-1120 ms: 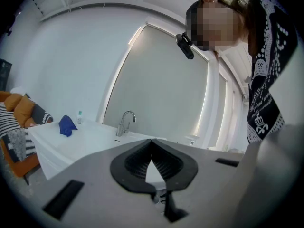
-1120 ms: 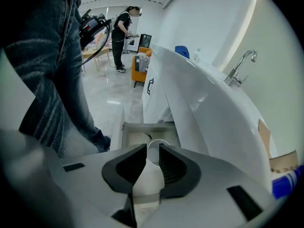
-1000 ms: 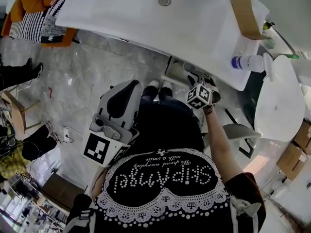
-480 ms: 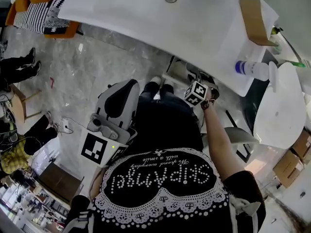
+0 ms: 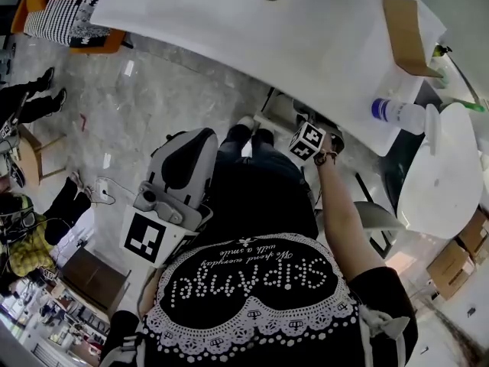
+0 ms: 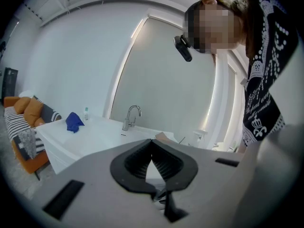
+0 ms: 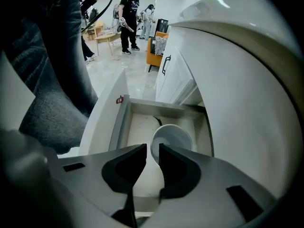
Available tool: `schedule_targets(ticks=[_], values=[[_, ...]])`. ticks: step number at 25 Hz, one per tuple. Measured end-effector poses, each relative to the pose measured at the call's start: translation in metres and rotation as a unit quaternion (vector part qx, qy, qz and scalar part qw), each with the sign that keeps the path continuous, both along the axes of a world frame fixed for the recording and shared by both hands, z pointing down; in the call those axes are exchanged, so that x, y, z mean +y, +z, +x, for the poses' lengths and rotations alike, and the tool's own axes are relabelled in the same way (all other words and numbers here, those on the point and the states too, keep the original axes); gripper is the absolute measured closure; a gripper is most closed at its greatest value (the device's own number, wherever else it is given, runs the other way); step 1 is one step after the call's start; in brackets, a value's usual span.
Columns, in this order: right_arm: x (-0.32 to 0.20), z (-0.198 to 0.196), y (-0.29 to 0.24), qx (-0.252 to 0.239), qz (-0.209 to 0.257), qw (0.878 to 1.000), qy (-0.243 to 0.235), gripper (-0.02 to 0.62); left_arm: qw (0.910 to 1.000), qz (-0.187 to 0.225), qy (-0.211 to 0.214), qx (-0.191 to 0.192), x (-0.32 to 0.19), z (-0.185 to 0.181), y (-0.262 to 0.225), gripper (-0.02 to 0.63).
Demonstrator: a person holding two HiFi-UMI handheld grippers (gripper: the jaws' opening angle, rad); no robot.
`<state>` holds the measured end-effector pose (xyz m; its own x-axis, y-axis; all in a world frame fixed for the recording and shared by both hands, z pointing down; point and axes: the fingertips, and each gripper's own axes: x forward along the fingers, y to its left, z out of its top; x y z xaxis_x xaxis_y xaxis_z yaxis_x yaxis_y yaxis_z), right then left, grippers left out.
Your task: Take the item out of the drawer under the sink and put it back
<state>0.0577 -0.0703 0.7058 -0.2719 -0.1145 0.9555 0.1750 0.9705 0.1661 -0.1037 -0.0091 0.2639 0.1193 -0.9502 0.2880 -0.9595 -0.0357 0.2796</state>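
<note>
One bowl (image 7: 175, 137) hangs low in the open drawer (image 7: 119, 122) at frame centre, its rim pinched by your right gripper (image 7: 151, 161) fingers. Your left gripper (image 6: 152, 144) fingers are closed and empty. Letting go and shutting the drawer seem left.

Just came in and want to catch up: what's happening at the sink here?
A person stands at the sink counter with a gripper in each hand. The right gripper points down into the open drawer, its jaws closed on the rim of a white bowl. The left gripper is shut and empty.
</note>
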Motion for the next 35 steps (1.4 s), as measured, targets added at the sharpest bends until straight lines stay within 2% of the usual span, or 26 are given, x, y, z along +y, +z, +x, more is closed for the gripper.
schedule_targets(ticks=[5, 10, 17, 21, 35], values=[[0.002, 0.000, 0.012, 0.010, -0.016, 1.000, -0.003, 0.523, 1.0000, -0.009, 0.003, 0.001, -0.002, 0.004, 0.004, 0.601], [0.000, 0.002, 0.019, 0.011, -0.026, 0.999, 0.020, 0.523, 0.9998, -0.018, -0.002, 0.005, 0.002, 0.003, 0.007, 0.601], [0.001, -0.002, 0.022, 0.017, -0.006, 1.000, -0.012, 0.525, 0.9997, -0.020, -0.007, 0.007, 0.009, -0.001, 0.010, 0.601], [0.005, -0.004, 0.022, 0.018, -0.008, 1.000, -0.024, 0.566, 0.9997, -0.022, -0.010, 0.009, 0.011, -0.004, 0.010, 0.601], [0.006, -0.009, 0.010, 0.012, -0.009, 1.000, -0.016, 0.569, 0.9996, -0.020, 0.001, 0.019, 0.007, -0.009, 0.009, 0.601]])
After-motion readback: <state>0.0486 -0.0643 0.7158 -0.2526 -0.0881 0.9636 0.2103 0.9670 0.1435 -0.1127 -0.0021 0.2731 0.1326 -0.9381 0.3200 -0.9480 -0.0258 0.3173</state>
